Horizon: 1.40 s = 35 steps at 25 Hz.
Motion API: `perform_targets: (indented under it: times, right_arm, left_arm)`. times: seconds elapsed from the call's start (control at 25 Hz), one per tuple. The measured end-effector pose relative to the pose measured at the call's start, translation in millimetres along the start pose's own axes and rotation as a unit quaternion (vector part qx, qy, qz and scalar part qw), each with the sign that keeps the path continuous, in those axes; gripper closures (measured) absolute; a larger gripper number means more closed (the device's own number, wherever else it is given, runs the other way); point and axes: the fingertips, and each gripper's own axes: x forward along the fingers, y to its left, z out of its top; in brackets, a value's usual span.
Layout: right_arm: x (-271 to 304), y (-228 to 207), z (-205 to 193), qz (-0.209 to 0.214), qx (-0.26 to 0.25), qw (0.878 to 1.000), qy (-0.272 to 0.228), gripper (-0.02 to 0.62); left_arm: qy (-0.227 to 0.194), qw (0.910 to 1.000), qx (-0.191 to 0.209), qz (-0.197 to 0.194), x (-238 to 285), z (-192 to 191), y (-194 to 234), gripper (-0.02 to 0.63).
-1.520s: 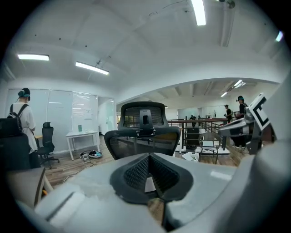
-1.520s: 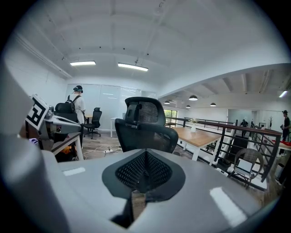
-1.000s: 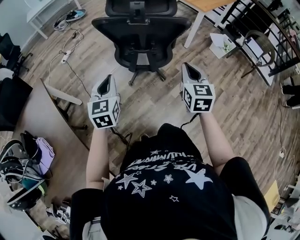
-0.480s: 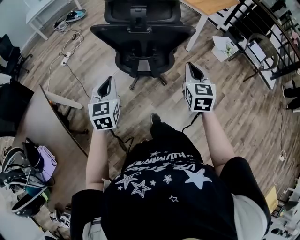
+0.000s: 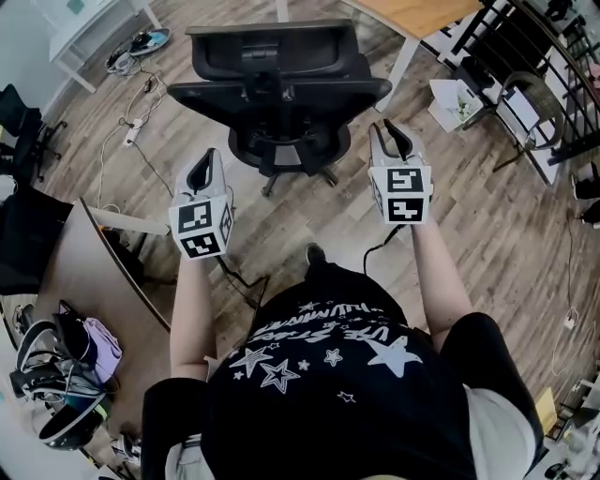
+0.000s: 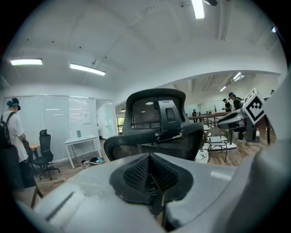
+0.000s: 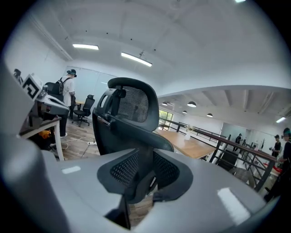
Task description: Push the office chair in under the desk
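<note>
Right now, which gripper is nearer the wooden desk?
Right. The right gripper, jaws just opening with nothing between them, is just short of the wooden desk; the left gripper is on the office chair's other side, farther away.

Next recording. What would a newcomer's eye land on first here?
The black office chair stands at top centre of the head view, its back to the person, with the wooden desk beyond it at the upper right. Both grippers reach toward it without touching: the left gripper shut, the right gripper empty, its jaws having just opened a little.
</note>
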Motion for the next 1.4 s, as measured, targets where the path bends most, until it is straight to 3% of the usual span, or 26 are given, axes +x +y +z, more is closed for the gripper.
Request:
perform_targets:
  times: [0.12, 0.24, 0.44, 0.68, 0.88, 1.04, 1.2, 1.4]
  right_arm:
    - [18, -5, 11, 0.005, -0.045, 0.999, -0.004, 0.428]
    - [35, -8, 18, 0.008, -0.088, 0.996, -0.011, 0.368]
    - [57, -13, 20, 0.01, -0.142, 0.99, -0.013, 0.357]
    - [79, -15, 19, 0.02, -0.21, 0.978, -0.01, 0.284]
    - [93, -12, 22, 0.018, -0.239, 0.971, -0.008, 0.252]
    - [101, -10, 20, 0.006, -0.264, 0.964, 0.002, 0.249]
    - [110, -10, 16, -0.011, -0.28, 0.96, 0.019, 0.249]
    - [117, -13, 9, -0.046, -0.31, 0.949, 0.042, 0.25]
  left_arm:
    - [-0.002, 0.9999, 0.016, 0.001, 20, 12, 6, 0.593]
    - [-0.008, 0.9993, 0.036, 0.009, 39, 19, 12, 0.521]
    - [-0.004, 0.9942, 0.102, 0.033, 62, 22, 19, 0.421]
    - [0.018, 0.9846, 0.166, 0.051, 88, 20, 25, 0.334]
    - [0.036, 0.9774, 0.195, 0.072, 100, 19, 45, 0.276]
    - [0.048, 0.9595, 0.266, 0.081, 110, 15, 57, 0.225]
    - [0.047, 0.9484, 0.306, 0.07, 124, 12, 69, 0.222]
    - [0.058, 0.9244, 0.372, 0.061, 145, 8, 85, 0.221]
